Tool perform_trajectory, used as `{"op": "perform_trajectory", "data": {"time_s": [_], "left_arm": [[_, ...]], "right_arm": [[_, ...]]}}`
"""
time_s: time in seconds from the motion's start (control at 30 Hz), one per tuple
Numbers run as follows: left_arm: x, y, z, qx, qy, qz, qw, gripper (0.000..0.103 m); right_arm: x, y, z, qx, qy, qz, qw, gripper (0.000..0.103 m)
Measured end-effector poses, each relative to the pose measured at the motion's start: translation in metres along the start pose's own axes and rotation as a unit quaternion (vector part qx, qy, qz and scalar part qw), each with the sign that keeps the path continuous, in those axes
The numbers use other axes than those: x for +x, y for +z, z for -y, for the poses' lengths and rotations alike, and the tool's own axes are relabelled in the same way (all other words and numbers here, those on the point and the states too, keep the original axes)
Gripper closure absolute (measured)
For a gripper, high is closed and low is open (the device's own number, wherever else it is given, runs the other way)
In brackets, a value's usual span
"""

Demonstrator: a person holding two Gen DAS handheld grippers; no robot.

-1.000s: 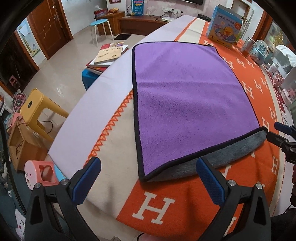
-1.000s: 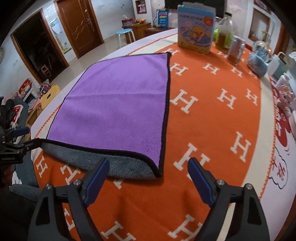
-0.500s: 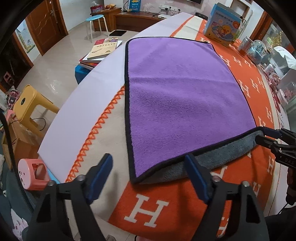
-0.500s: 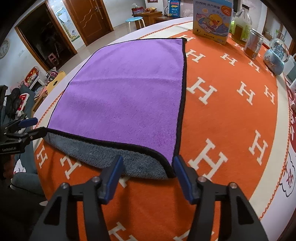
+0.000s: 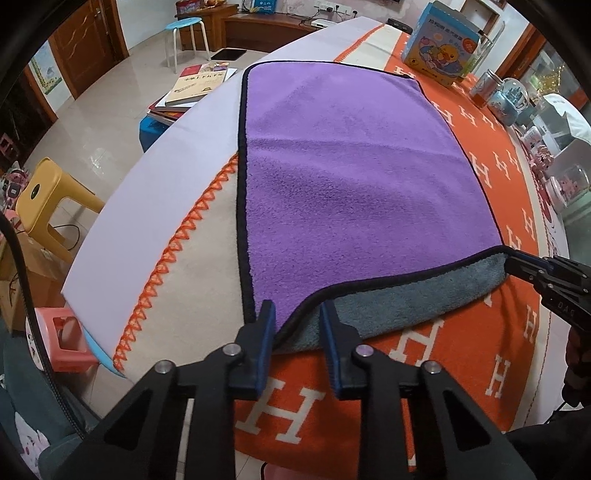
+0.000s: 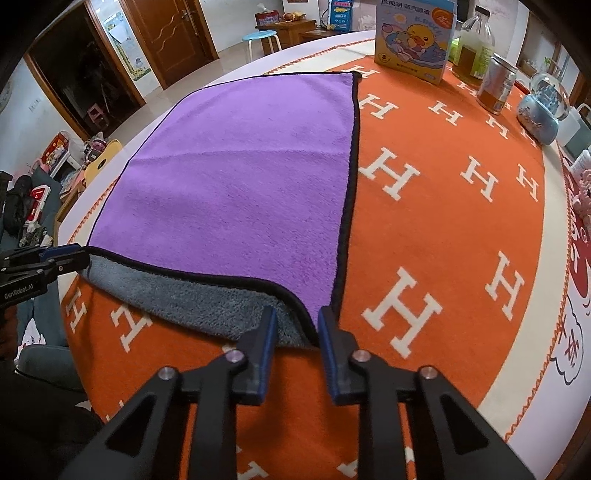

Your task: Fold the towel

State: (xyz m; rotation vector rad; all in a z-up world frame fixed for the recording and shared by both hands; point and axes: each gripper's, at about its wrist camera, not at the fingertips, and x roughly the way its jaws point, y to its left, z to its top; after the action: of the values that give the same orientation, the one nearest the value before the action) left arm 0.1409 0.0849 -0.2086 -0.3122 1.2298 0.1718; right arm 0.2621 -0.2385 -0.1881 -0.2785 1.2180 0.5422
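A purple towel (image 5: 351, 177) with black trim and a grey underside lies flat on the orange H-patterned tablecloth (image 5: 491, 354); it also shows in the right wrist view (image 6: 240, 184). Its near edge is lifted, showing the grey underside (image 5: 399, 306). My left gripper (image 5: 297, 325) is closed on the near left corner of the towel. My right gripper (image 6: 295, 325) is closed on the near right corner. Each gripper shows at the side of the other's view: the right gripper (image 5: 532, 269), the left gripper (image 6: 62, 258).
A picture-book box (image 6: 413, 33), a bottle (image 6: 474, 44), a can (image 6: 495, 86) and a snow globe (image 6: 539, 110) stand at the table's far right. Books (image 5: 195, 83), a blue stool (image 5: 184, 33) and a yellow stool (image 5: 48, 199) are beyond the left table edge.
Both grippers moved forward to the towel's near corners and closed from wide open onto them. The near edge has lifted slightly.
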Motion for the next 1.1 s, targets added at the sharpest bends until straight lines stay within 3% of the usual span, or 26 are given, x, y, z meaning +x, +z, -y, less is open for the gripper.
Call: {"op": "perform_trajectory", "data": {"time_s": [0.33, 0.8, 1.1], "left_arm": [[0.001, 0.002, -0.002, 0.014, -0.005, -0.007, 0.9999, 0.098], [-0.001, 0.0, 0.002, 0.017, 0.0, -0.004, 0.9998, 0.099], [-0.019, 0.01, 0.003, 0.039, -0.001, 0.019, 0.9991, 0.099]], "right_arm": [[0.001, 0.0, 0.001, -0.005, -0.005, 0.004, 1.0, 0.098], [-0.001, -0.001, 0.001, -0.01, -0.018, 0.012, 1.0, 0.099], [-0.013, 0.002, 0.001, -0.007, -0.023, 0.032, 0.999, 0.099]]}}
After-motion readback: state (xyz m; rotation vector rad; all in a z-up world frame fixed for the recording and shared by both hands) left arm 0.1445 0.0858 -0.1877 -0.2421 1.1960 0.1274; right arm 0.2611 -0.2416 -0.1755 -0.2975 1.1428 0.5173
